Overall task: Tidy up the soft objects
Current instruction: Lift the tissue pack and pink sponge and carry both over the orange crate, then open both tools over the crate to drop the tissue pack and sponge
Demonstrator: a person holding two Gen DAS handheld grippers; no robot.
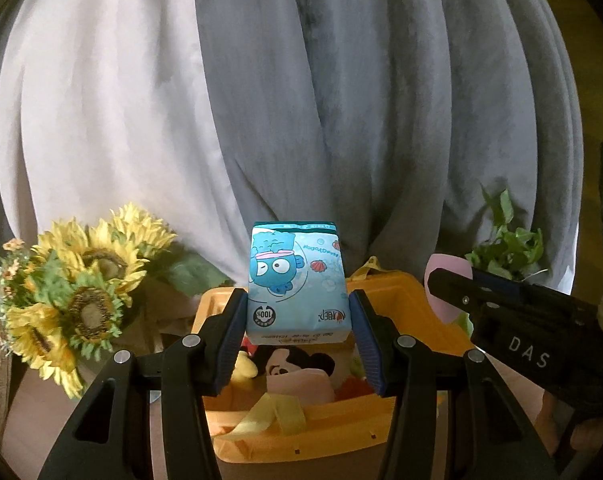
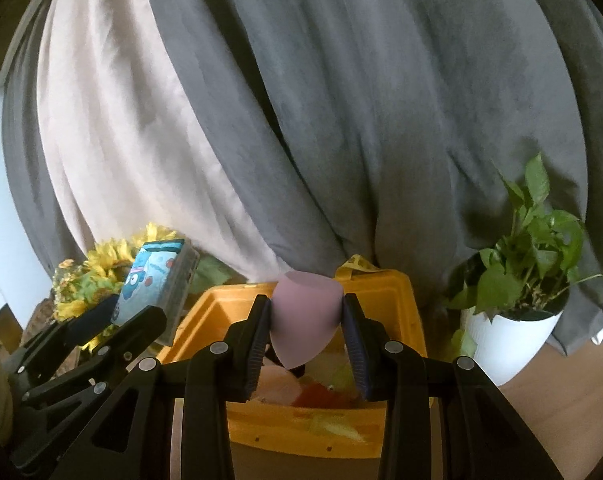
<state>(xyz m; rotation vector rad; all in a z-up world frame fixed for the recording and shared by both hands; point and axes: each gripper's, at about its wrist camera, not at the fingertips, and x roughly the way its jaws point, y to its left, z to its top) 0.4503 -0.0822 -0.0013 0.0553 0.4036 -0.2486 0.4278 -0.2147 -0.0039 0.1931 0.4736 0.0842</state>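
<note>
I hold both soft things above the yellow bin (image 1: 301, 432) because, I think, they must go in with the plush toys (image 1: 297, 364) lying below my fingers. My left gripper (image 1: 298, 316) is clamped on the sides of the blue tissue pack (image 1: 297, 280), which stands upright between the pads. My right gripper (image 2: 306, 320) is clamped on the pink sponge (image 2: 303, 316), its pointed end down. Both grippers point forward over the near rim, side by side, slightly apart. Sunflowers (image 1: 81, 280) stand left of me, a potted plant (image 2: 517, 304) right.
</note>
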